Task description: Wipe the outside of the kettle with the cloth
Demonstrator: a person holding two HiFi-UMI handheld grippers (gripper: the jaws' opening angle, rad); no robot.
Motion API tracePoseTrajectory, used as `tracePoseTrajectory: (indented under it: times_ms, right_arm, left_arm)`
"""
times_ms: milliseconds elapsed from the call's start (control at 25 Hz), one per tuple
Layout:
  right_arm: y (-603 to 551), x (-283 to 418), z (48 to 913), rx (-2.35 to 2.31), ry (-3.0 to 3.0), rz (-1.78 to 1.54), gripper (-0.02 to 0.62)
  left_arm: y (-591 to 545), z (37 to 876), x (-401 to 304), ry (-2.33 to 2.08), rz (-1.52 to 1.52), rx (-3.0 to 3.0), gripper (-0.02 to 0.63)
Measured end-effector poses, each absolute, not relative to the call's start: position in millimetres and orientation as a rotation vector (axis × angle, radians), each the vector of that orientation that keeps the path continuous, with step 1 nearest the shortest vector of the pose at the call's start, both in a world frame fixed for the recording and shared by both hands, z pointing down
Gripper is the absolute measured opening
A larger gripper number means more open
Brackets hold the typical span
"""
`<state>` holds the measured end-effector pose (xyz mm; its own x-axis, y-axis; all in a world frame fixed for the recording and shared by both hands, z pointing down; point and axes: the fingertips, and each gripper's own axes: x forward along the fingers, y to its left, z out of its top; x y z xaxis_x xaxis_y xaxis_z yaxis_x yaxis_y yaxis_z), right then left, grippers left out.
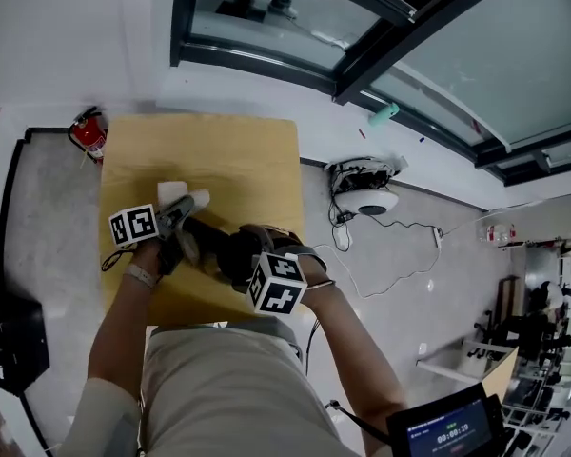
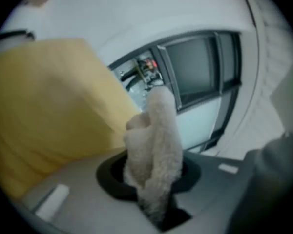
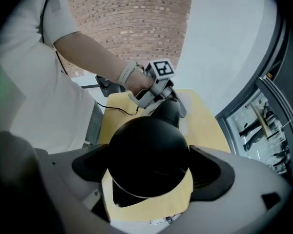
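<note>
A black round kettle (image 1: 225, 248) stands on the yellow table (image 1: 219, 150) near its front edge. My right gripper (image 1: 250, 258) points steeply down over it, its jaws wide and closed round the kettle's dome (image 3: 149, 155). My left gripper (image 1: 188, 206) is shut on a white fluffy cloth (image 2: 156, 145), which sticks up from between its jaws. In the right gripper view the left gripper (image 3: 162, 92) holds the cloth at the far side of the kettle, by its dark upper part (image 3: 168, 113). Whether the cloth touches the kettle I cannot tell.
A small white patch (image 1: 170, 189) lies on the table behind the left gripper. A red fire extinguisher (image 1: 89, 133) stands at the table's far left corner. A white round device with cables (image 1: 365, 198) sits on the floor to the right, under a glass wall (image 1: 457, 55).
</note>
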<state>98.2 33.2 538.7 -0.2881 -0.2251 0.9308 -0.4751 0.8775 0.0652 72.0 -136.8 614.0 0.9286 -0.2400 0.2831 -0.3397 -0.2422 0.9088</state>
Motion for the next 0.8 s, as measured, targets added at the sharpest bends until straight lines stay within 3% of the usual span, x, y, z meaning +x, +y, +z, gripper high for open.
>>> tracePoseTrajectory:
  times_ms: [80,200,400,600,800]
  right_arm:
    - [34,96,540,0.515,-1.877,0.267,0.477]
    - [35,98,540,0.509,-1.880,0.264,0.479]
    - [33,89,531,0.584,-1.983,0.289,0.483]
    - [24,73,531,0.843,-2.226,0.278,0.517]
    - [26,81,521,1.021,-2.430,0.169,0.526]
  left_arm:
    - [-134,630,56,-0.479,-0.062,1.673,0.109]
    - [-130,572,55,-0.525,-0.077,1.931,0.107]
    - [-42,441,124,-0.251,0.444,2.821,0.109]
    - [34,457,147,-0.088,0.882,3.264,0.109]
    - [82,444,143,0.209,0.782,3.152,0.100]
